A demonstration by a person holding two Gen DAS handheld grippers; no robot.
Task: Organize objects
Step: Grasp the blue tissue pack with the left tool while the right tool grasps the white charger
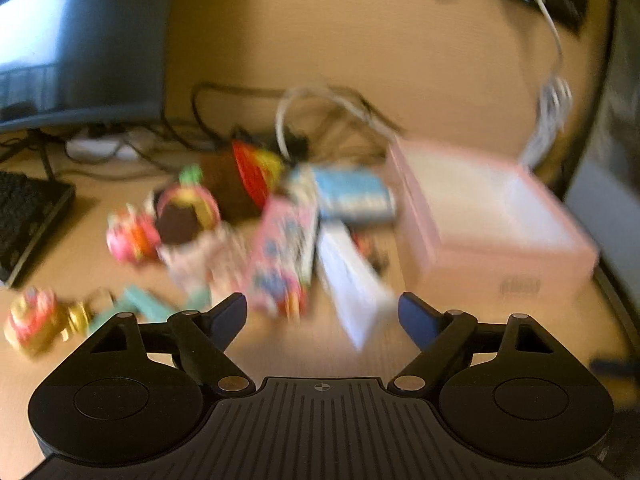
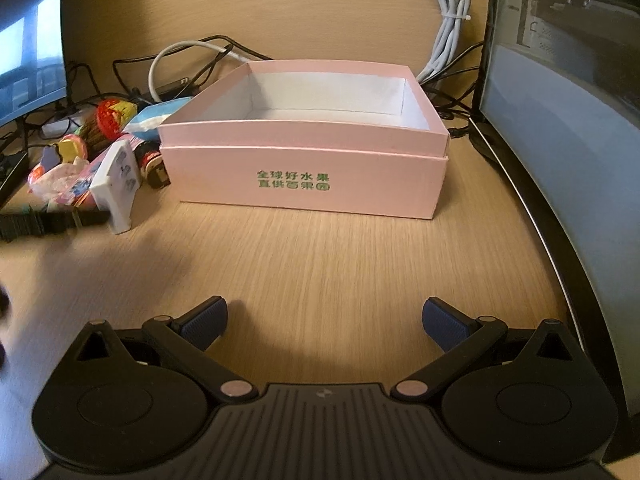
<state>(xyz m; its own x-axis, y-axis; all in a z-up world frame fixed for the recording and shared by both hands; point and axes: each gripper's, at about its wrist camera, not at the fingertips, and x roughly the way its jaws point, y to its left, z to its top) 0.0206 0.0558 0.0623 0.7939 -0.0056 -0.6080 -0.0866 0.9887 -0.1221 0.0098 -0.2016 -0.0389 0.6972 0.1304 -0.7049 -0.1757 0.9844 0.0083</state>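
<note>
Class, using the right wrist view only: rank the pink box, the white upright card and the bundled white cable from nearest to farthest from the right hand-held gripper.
Measured from the right hand-held gripper:
1. White upright card, ahead to the left, at the edge of the toy pile.
2. Pink box, straight ahead, open and empty; its front wall looks only a little farther.
3. Bundled white cable, behind the box, against the back panel.

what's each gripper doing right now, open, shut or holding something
left gripper: open, holding nothing.
right gripper: open, holding nothing.
</note>
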